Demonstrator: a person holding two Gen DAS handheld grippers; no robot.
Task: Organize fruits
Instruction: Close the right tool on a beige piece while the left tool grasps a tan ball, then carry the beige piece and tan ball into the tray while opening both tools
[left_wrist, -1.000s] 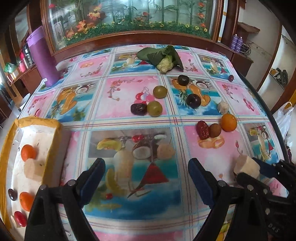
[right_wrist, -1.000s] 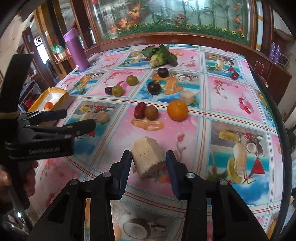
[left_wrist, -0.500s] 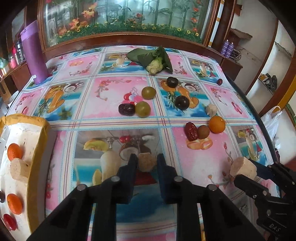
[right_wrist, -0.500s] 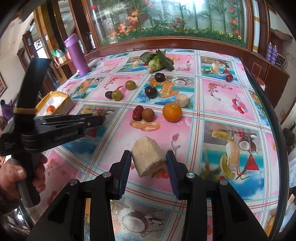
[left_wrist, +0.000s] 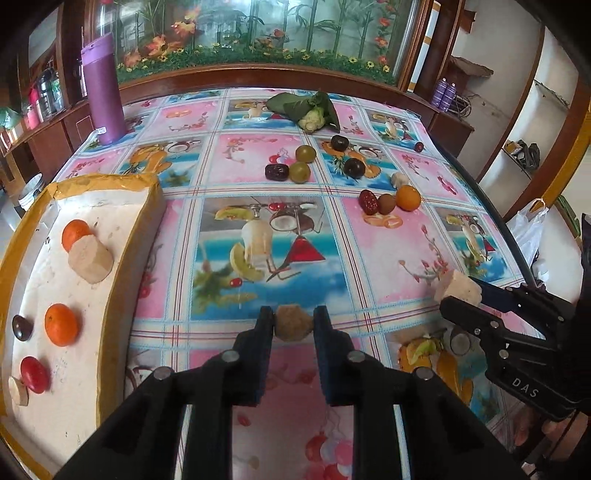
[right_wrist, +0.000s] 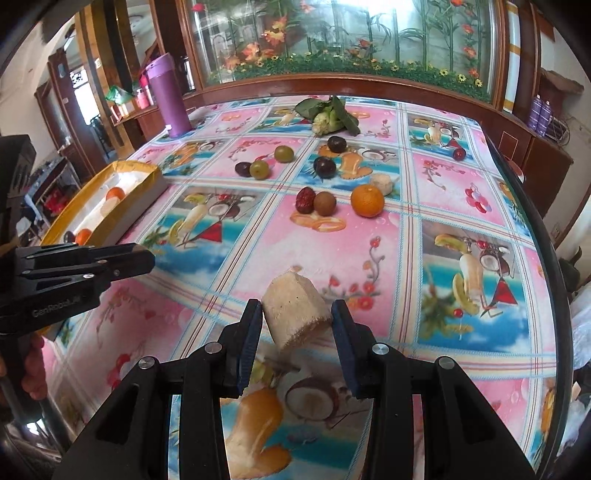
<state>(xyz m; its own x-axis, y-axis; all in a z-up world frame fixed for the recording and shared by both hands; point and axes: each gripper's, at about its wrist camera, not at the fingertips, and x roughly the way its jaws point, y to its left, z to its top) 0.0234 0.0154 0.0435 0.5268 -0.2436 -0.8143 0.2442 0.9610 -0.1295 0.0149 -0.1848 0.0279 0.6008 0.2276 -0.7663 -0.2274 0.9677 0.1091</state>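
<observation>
My left gripper (left_wrist: 293, 325) is shut on a small tan, lumpy fruit (left_wrist: 293, 326) and holds it above the table near the front. My right gripper (right_wrist: 297, 319) is shut on a pale cylindrical chunk (right_wrist: 295, 310); it also shows at the right of the left wrist view (left_wrist: 458, 288). A yellow-rimmed white tray (left_wrist: 110, 280) at the left holds two oranges, a pale chunk (left_wrist: 90, 258), a dark plum and a red fruit. Loose fruits lie further back: an orange (left_wrist: 408, 197), a red date (left_wrist: 368, 201), a brown fruit (left_wrist: 386, 203), green grapes (left_wrist: 299, 171) and dark plums (left_wrist: 354, 167).
A purple bottle (left_wrist: 103, 88) stands at the back left. A leafy cauliflower (left_wrist: 312, 112) lies at the back middle. The table's curved edge (right_wrist: 535, 229) runs down the right side. A wooden cabinet with a glass front stands behind the table.
My left gripper closed on the tan fruit, then lifted it back toward the front, nearer the tray. My right gripper has kept hold of the pale chunk.
</observation>
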